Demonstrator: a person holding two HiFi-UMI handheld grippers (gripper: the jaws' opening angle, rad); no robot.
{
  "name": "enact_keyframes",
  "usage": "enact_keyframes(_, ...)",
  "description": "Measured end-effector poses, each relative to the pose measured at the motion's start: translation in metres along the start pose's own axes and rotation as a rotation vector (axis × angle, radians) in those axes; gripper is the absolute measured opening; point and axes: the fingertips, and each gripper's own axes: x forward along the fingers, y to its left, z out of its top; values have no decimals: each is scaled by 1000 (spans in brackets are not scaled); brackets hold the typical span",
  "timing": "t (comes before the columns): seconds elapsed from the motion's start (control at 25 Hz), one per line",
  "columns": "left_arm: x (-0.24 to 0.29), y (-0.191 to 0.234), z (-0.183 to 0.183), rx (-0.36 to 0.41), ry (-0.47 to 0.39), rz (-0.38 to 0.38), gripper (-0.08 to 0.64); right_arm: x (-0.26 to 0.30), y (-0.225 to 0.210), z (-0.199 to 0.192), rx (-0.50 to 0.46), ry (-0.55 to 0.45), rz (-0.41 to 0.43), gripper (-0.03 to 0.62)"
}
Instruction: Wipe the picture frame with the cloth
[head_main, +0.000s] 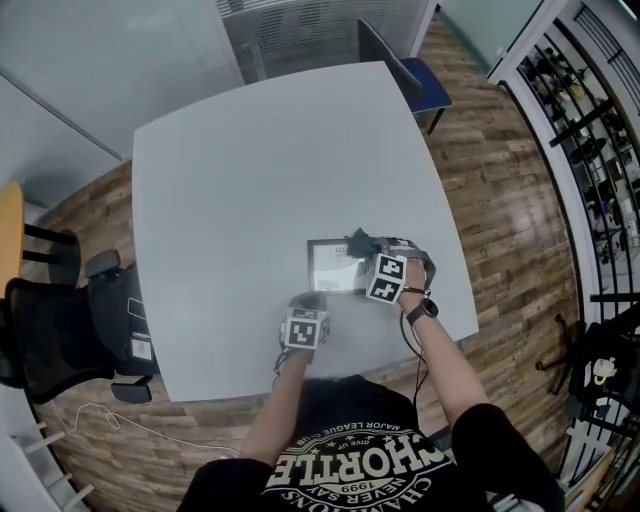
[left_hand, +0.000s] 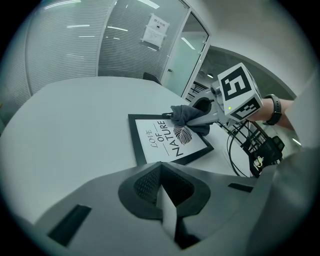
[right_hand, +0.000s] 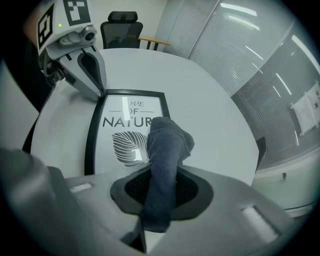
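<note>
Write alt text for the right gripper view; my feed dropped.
The right claw is shut on a grey cloth, its bunched end over a black picture frame lying flat on a white table. The left claw, shut, sits at the frame's far corner.

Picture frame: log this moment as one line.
right gripper: shut on cloth, over picture frame | left gripper: shut, empty, at frame corner | frame flat on table

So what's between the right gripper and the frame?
The cloth. The right gripper is shut on it, and its bunched end rests on the frame. This is clearest in the right gripper view.
</note>
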Motion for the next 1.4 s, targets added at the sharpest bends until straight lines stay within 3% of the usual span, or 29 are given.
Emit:
enact_keyframes(0.2,2,7,0,10,-19,5,-3,-9,4,55,-55,-87,5,72)
enact_keyframes(0.44,1,7,-1,-41,-44,-33,-3,-1,25,130,-156,-192,77,72)
enact_keyframes(0.64,1,10,-1,-54,-53,-41,-3,20,43,149,-193,-186,131,72)
enact_keyframes(1.0,0,12,-2,-46,-51,-40,-3,16,36,117,-128,-172,107,72)
enact_keyframes(1.4,0,12,-3,-31,-53,-30,-3,1,23,18,-21,-5,40,72)
